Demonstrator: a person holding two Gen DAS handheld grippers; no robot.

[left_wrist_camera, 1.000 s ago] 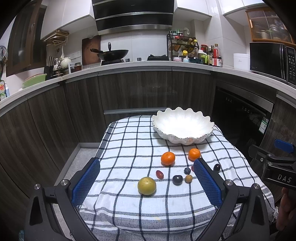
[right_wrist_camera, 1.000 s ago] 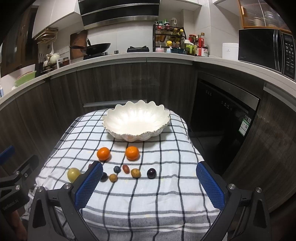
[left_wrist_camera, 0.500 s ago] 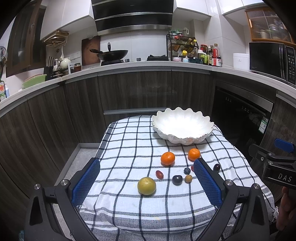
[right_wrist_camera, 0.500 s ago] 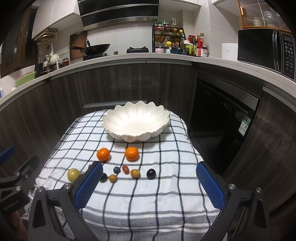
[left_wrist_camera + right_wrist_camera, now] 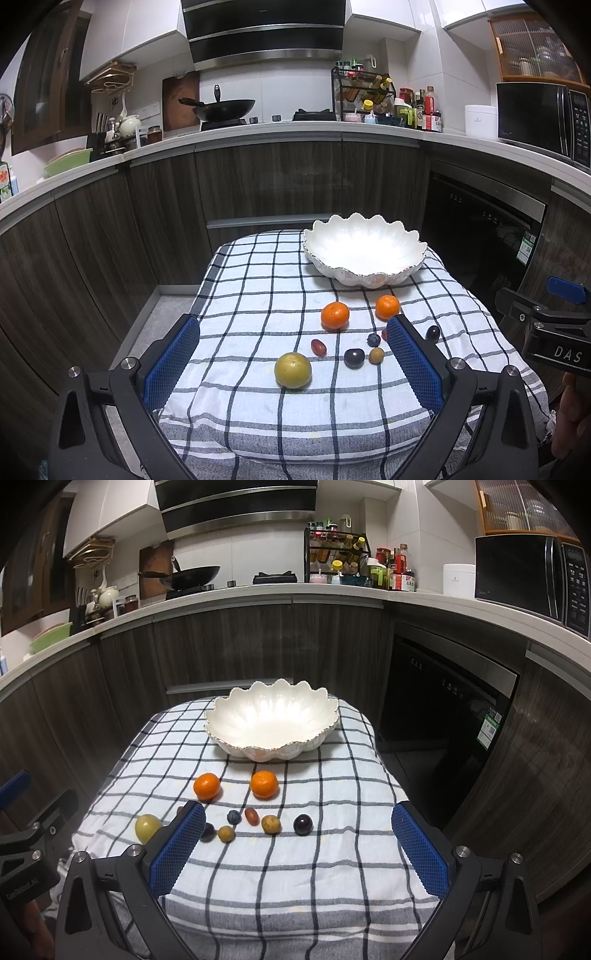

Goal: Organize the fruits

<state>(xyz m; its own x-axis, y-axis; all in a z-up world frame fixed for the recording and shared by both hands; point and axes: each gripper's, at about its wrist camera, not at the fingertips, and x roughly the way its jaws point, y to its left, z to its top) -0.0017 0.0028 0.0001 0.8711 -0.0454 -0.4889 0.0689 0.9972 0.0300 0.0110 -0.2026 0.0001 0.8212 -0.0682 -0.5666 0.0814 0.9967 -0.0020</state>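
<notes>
Left gripper [image 5: 293, 360]: blue pads spread wide, nothing between them, held over the near edge of the checked cloth [image 5: 258, 288].
Right gripper [image 5: 298, 843]: pads just as wide apart, empty, also at the near edge.
Bowl [image 5: 271, 720]: white, scalloped rim, at 12 o'clock on the cloth, nothing in it.
Mandarins: two side by side just in front of the bowl, left one [image 5: 207, 785], right one [image 5: 264, 784].
Green-yellow fruit [image 5: 293, 370]: largest of the near fruits, at 7 o'clock from the mandarins.
Small fruits: a loose row nearer than the mandarins; red grape [image 5: 318, 347], dark plum [image 5: 354, 358], blueberry [image 5: 233, 816], brownish round fruit [image 5: 271, 824], second dark plum [image 5: 303, 824] at the row's 3 o'clock end.
Fruits: all on the cloth, apart from both grippers.
</notes>
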